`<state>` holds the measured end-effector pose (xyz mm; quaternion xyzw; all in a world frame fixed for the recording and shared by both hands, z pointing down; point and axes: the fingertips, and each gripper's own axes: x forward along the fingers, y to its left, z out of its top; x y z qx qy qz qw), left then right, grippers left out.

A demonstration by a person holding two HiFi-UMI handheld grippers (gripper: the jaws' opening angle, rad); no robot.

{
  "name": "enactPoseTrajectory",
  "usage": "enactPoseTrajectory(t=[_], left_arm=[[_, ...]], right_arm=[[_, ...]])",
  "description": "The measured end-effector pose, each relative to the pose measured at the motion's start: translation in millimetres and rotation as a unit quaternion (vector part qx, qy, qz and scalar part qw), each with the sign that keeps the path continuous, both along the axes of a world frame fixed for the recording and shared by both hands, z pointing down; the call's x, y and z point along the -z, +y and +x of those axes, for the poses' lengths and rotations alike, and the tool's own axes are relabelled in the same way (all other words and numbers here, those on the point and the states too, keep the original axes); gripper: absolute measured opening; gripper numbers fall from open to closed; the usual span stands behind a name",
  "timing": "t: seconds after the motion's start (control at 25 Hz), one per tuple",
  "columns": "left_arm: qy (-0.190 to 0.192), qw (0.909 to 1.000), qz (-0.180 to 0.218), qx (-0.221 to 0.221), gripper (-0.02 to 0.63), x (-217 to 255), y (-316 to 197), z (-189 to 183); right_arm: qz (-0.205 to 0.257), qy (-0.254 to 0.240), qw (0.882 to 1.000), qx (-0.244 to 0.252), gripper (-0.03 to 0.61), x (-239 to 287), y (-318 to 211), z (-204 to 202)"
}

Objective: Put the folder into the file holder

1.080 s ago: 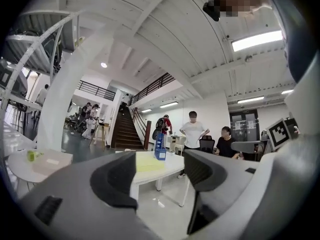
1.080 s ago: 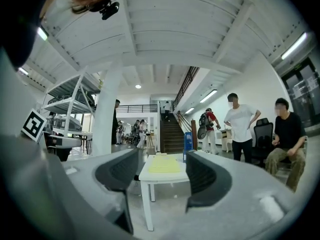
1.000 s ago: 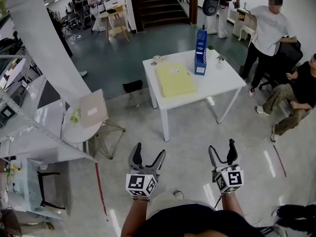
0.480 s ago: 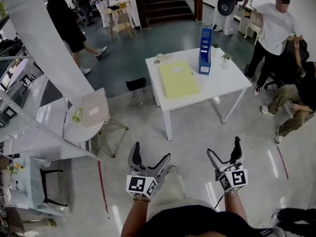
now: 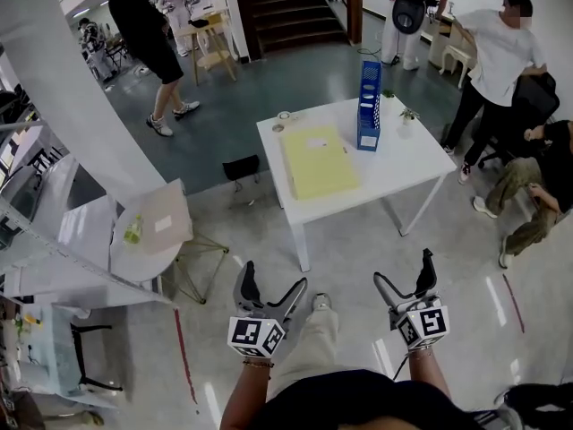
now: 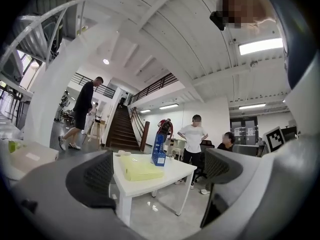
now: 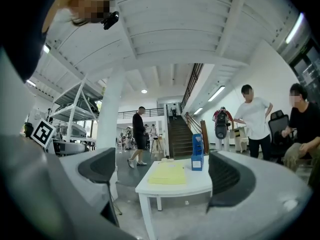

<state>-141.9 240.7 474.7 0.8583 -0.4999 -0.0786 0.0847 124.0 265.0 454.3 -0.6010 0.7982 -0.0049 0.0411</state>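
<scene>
A pale yellow folder lies flat on the white table, far ahead of me. Just right of it stands the blue file holder, upright near the table's back edge. Both show again in the left gripper view, folder and holder, and in the right gripper view, folder and holder. My left gripper and right gripper hang open over the floor, well short of the table, with nothing between their jaws.
A small roll and a tiny plant sit at the table's back. A round side table and shelving stand at left. People stand and sit right of the table; another person walks behind.
Both grippers' jaws have spread wider. A person in dark clothes has walked into view at the back left. My view has shifted slightly; the table sits a little nearer.
</scene>
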Motion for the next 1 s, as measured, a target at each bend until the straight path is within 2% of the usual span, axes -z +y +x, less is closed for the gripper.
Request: enactPoseTrajectory(t=[0.16,0.44,0.72,1.0], left_arm=[[0.000,1.0000,0.004,-0.008,0.558,3.7,-45.1,12.0],[-0.004,0.9998,-0.015,-0.010,0.558,2.8,-127.6,22.2],[0.000,0.9998,-0.014,-0.013,0.558,4.9,-212.6,28.0],[0.004,0.9996,-0.027,-0.010,0.558,-6.0,-276.4,29.7]], right_arm=[[-0.007,-0.022,1.000,-0.001,0.577,0.5,-44.7,10.0],[-0.021,-0.041,0.999,0.004,0.577,0.9,-131.3,26.1],[-0.037,-0.046,0.998,0.017,0.581,-3.1,-214.1,32.2],[-0.050,-0.042,0.998,0.025,0.581,-9.5,-281.2,34.9]])
